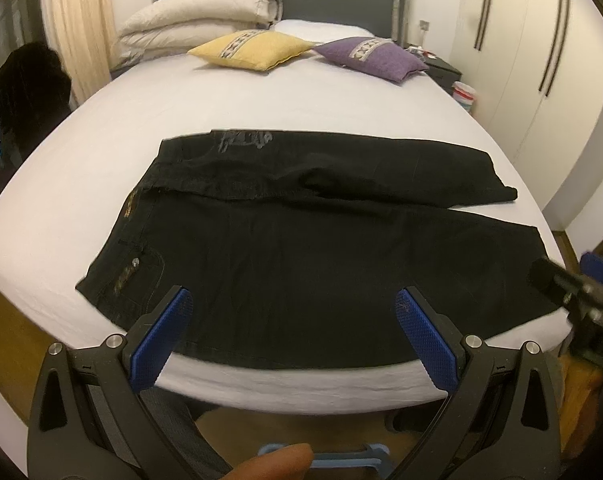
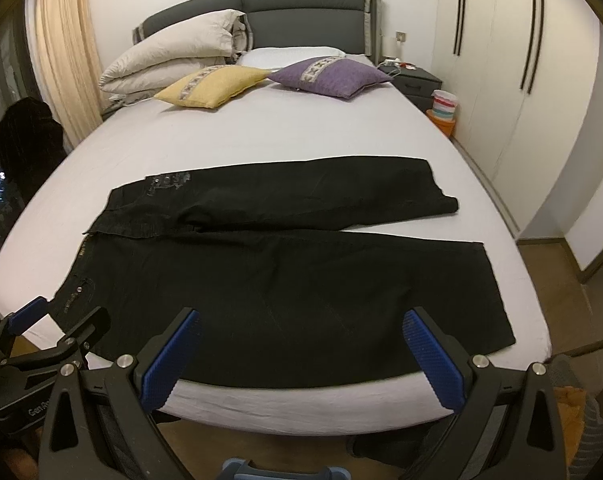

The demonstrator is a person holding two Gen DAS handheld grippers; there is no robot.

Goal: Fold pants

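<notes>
Black pants (image 1: 301, 248) lie flat across the foot of the white bed (image 1: 261, 96), waistband to the left, both legs running right and slightly apart at the hems. They also show in the right wrist view (image 2: 285, 276). My left gripper (image 1: 293, 300) is open and empty, hovering over the near leg by the waist end. My right gripper (image 2: 301, 324) is open and empty above the near leg, nearer the hem. The right gripper shows at the right edge of the left wrist view (image 1: 573, 288); the left gripper shows at the left edge of the right wrist view (image 2: 61, 320).
A yellow cushion (image 2: 211, 86), a purple cushion (image 2: 329, 76) and a folded cream duvet (image 2: 173, 56) lie at the head of the bed. A dark nightstand (image 2: 415, 78) and a striped tub (image 2: 443, 106) stand at the right. White wardrobes (image 2: 521, 80) line the right wall. Curtain (image 2: 63, 52) at left.
</notes>
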